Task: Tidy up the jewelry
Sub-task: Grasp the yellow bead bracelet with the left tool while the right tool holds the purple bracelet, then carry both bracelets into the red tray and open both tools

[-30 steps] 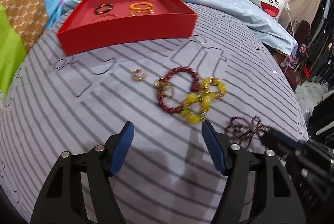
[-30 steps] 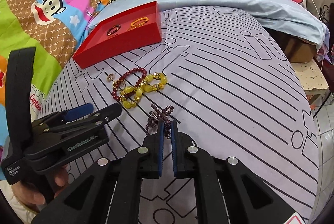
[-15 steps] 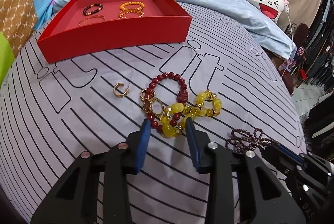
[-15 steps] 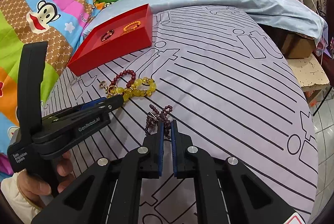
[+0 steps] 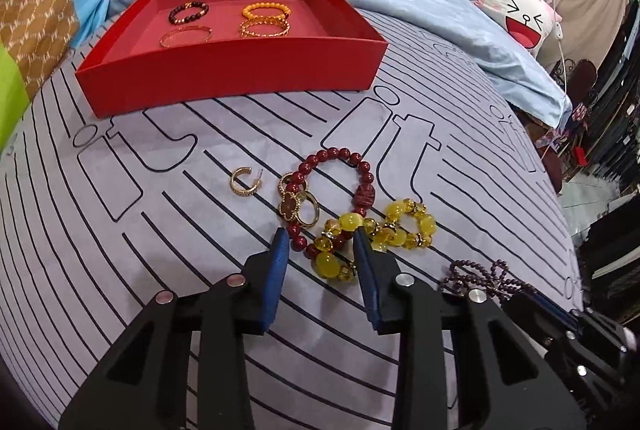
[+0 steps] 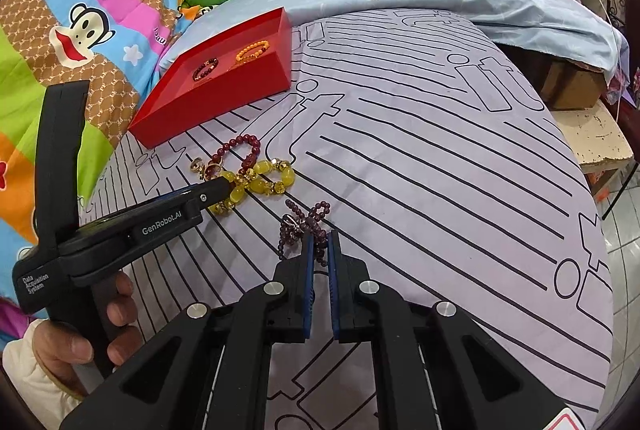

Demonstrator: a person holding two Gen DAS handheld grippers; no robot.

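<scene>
- Left wrist view: my left claw [image 5: 320,244] stands partly spread, its blue pads either side of the near loop of the yellow bead bracelet [image 5: 372,234]. I cannot tell that the pads press on the beads, so I record no grip.
- The yellow bracelet lies on the bed sheet [image 5: 160,250], tangled over the dark red bead bracelet [image 5: 344,165] and touching a gold clover ring [image 5: 298,207]. A gold hoop earring [image 5: 245,181] lies just beside them, apart.
- Judgement: the beads look hard, smooth and likely slippery; the string is limp and light. I would pinch across one large bead or the cord between two, and expect the red bracelet to drag along.
- The red tray [image 5: 224,85] beyond already holds four bracelets.
- Right wrist view: my right claw [image 6: 319,250] is pressed nearly together at the edge of the purple bead strand [image 6: 304,222]; beads show between the tips, and it appears to pinch them.
- Judgement: this strand is fine, floppy and prone to snagging; a hold on the bunched middle suits it best.
</scene>
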